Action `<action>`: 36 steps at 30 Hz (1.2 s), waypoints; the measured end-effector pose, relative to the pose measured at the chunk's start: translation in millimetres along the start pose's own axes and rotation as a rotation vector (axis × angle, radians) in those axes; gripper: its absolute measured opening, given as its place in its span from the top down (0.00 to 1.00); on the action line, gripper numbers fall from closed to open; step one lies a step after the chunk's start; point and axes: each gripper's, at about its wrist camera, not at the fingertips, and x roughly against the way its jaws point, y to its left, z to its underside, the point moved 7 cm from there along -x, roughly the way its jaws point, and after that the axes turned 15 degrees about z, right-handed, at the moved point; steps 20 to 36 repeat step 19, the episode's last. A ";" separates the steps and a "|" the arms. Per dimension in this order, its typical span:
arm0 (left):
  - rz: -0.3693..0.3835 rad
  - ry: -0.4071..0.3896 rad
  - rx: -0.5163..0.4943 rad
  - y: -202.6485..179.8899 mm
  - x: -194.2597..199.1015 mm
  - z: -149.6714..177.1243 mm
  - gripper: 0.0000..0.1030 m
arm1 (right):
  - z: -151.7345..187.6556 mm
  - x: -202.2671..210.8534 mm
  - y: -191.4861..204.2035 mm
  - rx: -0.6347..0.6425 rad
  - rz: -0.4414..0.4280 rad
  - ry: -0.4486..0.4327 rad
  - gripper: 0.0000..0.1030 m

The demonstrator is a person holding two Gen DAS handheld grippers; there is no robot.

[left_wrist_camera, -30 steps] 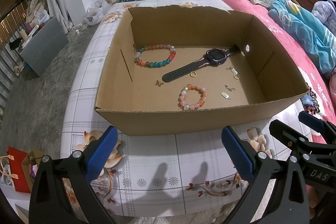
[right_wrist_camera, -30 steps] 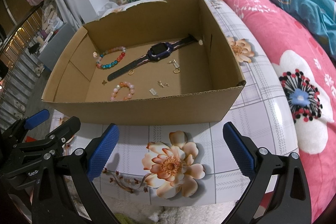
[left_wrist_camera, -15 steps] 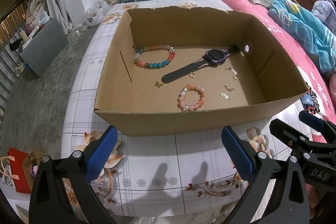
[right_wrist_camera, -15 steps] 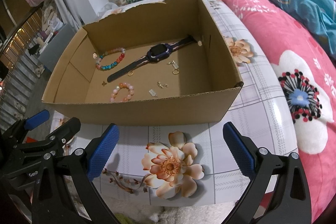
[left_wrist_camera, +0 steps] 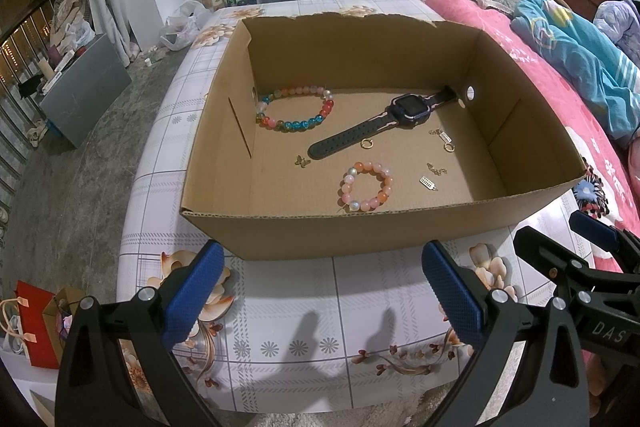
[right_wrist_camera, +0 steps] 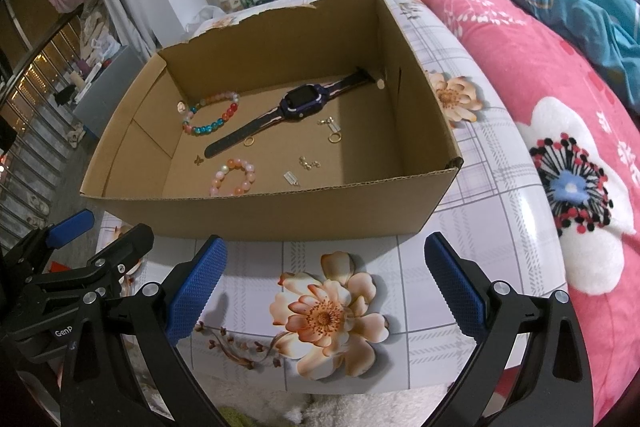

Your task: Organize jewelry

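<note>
An open cardboard box (left_wrist_camera: 280, 235) stands on a worktop (left_wrist_camera: 360, 327) covered with a flowered cloth, and all the jewelry in view lies loose on its floor: a multicoloured bead bracelet (left_wrist_camera: 295, 108) toward the far left corner, a dark watch (left_wrist_camera: 410, 109) laid diagonally across the middle, a pink bead bracelet (left_wrist_camera: 366, 187) nearer the front wall, and several small gold pieces, among them a ring (left_wrist_camera: 367, 144) touching the watch strap and a butterfly charm (left_wrist_camera: 303, 160); whether the smallest pieces are earrings or clasps is hard to tell at this size. The left gripper (left_wrist_camera: 324, 299) and right gripper (right_wrist_camera: 326, 287) both hover above the worktop just outside the front wall, jaws spread wide and holding nothing. The scene fits either jewelry gathered in the box or jewelry waiting to be sorted out of it. Any reach should clear the front wall from above, and the flat gold pieces call for a steep approach with narrowed jaws. All pieces lie ahead of the jaws, beyond the wall, well apart from them.
</note>
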 end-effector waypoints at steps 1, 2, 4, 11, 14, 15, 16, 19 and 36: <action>0.000 0.000 0.001 0.1 0.0 0.3 0.06 | -0.1 0.0 0.2 0.000 0.001 0.000 0.08; 0.001 0.000 0.001 -0.1 -0.1 -0.4 0.06 | 0.0 0.0 0.1 0.000 0.001 0.000 0.08; 0.001 0.001 0.000 0.0 0.0 0.2 0.06 | -0.1 -0.2 0.3 0.000 0.001 0.000 0.08; 0.001 0.001 0.001 -0.2 0.0 0.9 0.06 | 0.4 -0.2 0.6 0.001 0.001 -0.001 0.08; 0.002 0.004 0.003 -0.7 -0.4 -0.3 0.06 | 0.7 -0.3 0.8 0.000 0.000 0.001 0.08; 0.004 0.006 0.005 -0.5 -0.5 0.0 0.06 | 0.0 0.3 0.3 -0.001 0.000 0.001 0.08; 0.005 0.007 0.006 -0.5 -0.4 -0.2 0.06 | 0.2 0.5 0.2 -0.001 0.001 0.000 0.08; 0.007 0.010 0.007 -0.1 -0.4 -0.3 0.06 | 0.2 0.6 -0.2 0.000 0.000 0.000 0.08; 0.007 0.010 0.007 -0.1 -0.4 -0.3 0.06 | 0.2 0.6 -0.2 0.000 0.000 0.000 0.08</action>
